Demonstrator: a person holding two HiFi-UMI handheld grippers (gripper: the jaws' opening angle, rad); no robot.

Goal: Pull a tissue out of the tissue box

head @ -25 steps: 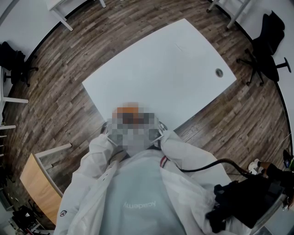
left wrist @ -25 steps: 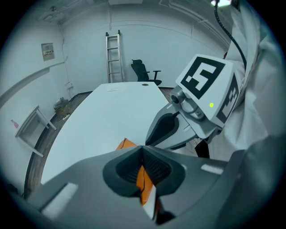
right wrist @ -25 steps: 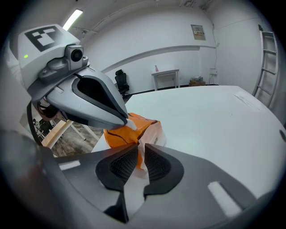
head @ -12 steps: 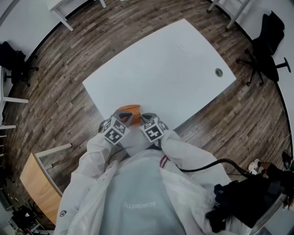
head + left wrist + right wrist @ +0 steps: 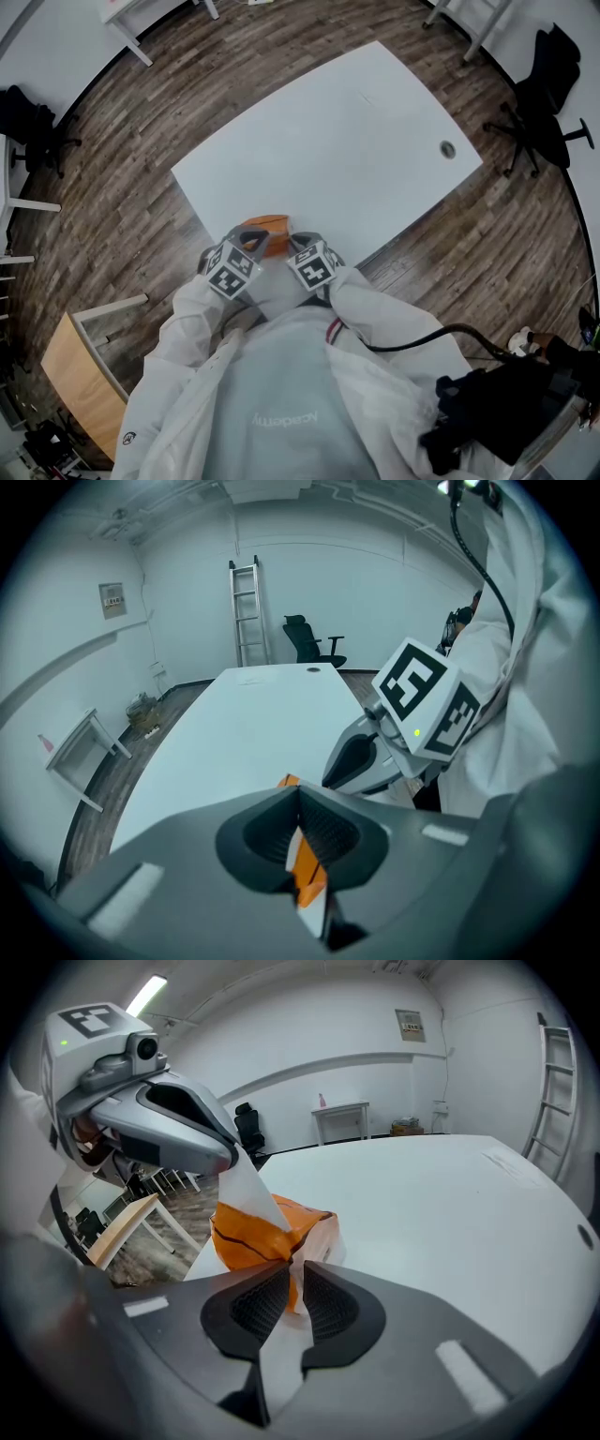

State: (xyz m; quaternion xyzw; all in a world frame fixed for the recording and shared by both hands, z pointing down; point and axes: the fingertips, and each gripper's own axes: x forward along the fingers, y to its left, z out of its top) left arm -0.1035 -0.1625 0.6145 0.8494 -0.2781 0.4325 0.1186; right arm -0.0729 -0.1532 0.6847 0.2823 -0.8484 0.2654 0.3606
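An orange tissue pack (image 5: 267, 225) lies at the near edge of the white table (image 5: 356, 141). In the right gripper view a white tissue (image 5: 248, 1190) rises in a peak from the pack (image 5: 281, 1227) up into the left gripper (image 5: 234, 1159), which is shut on its tip. From its own view the left gripper (image 5: 298, 822) has its jaws pressed together, with orange pack (image 5: 307, 874) showing below. The right gripper (image 5: 295, 1293) is closed on the pack's near end, a thin white and orange edge between its pads. Both grippers (image 5: 251, 240) (image 5: 295, 242) meet over the pack.
The table has a cable hole (image 5: 447, 148) at its far right corner. A black office chair (image 5: 539, 103) stands to the right, a wooden cabinet (image 5: 80, 375) at the lower left, and a ladder (image 5: 246, 611) leans on the far wall.
The left gripper has lifted slightly and shifted a little left with the tissue. The right gripper has kept still on the pack.
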